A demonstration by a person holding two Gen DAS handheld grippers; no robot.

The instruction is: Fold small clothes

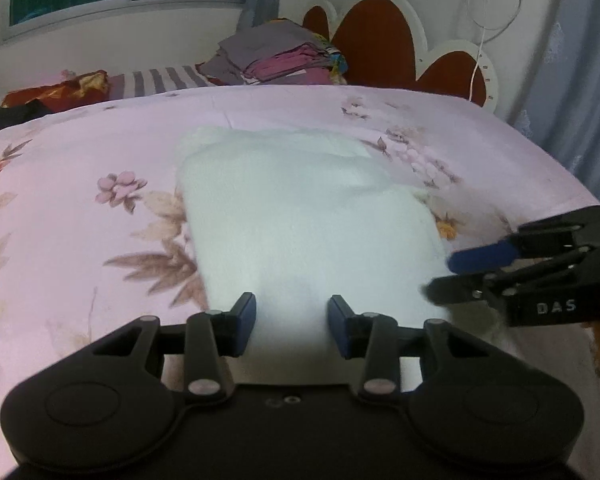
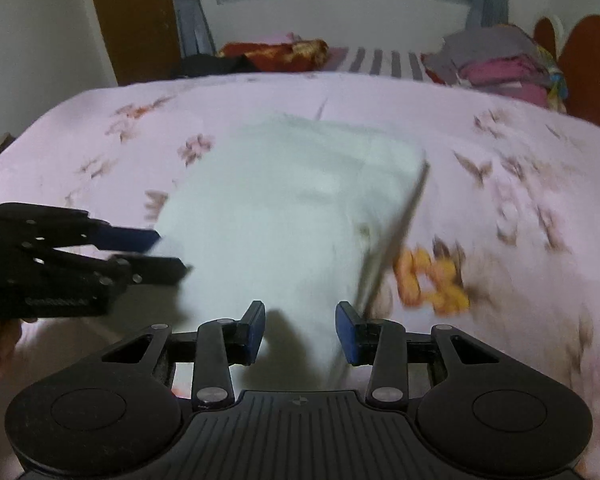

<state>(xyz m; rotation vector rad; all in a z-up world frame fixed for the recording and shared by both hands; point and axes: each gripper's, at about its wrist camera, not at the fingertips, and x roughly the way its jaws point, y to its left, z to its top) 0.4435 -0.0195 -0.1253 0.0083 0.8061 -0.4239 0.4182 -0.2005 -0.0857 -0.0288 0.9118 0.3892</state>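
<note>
White cloth (image 1: 300,216) lies partly folded on the pink flowered bedspread (image 1: 80,168) of a bed, its near edge lifted off the cover. The left tool (image 1: 292,326) pinches that edge near one corner — cloth runs between its blue pads (image 1: 245,322). The right tool (image 2: 300,330) pinches the same edge at the other corner, and cloth fills its gap too. Each tool shows in the other's view, beside the cloth. Folded clothes (image 1: 284,60) are stacked at the far end by a brown headboard (image 1: 376,44).
</note>
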